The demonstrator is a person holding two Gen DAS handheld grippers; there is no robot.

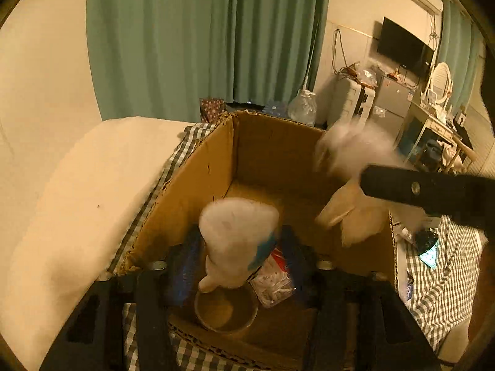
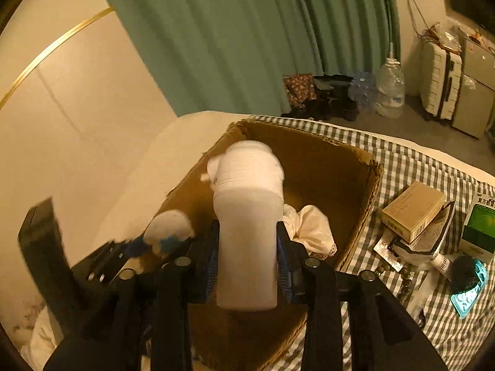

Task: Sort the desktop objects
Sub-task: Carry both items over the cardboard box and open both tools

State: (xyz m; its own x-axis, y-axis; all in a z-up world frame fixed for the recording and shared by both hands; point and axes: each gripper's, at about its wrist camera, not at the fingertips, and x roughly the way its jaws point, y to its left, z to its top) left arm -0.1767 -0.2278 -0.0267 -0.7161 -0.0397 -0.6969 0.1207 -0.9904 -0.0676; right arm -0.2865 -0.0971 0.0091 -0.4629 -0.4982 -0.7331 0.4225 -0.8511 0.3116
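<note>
An open cardboard box point(image 1: 191, 185) stands on a checked cloth; it also shows in the right wrist view point(image 2: 340, 167). My left gripper point(image 1: 239, 259) is shut on a white sock with a blue patch point(image 1: 238, 235) and holds it over the box's near end. My right gripper point(image 2: 247, 247) is shut on a rolled white sock point(image 2: 247, 216) above the box. That gripper shows blurred at the right of the left wrist view point(image 1: 411, 188). A cream cloth point(image 2: 312, 225) lies in the box, along with a round bowl point(image 1: 225, 312) and a clear packet point(image 1: 275, 281).
On the checked cloth point(image 2: 417, 160) right of the box lie a tan carton point(image 2: 413, 210), a green-and-white medicine box point(image 2: 479, 225), a teal object point(image 2: 470, 287) and small items. A white pillow point(image 1: 77, 191) lies left of the box. Green curtains hang behind.
</note>
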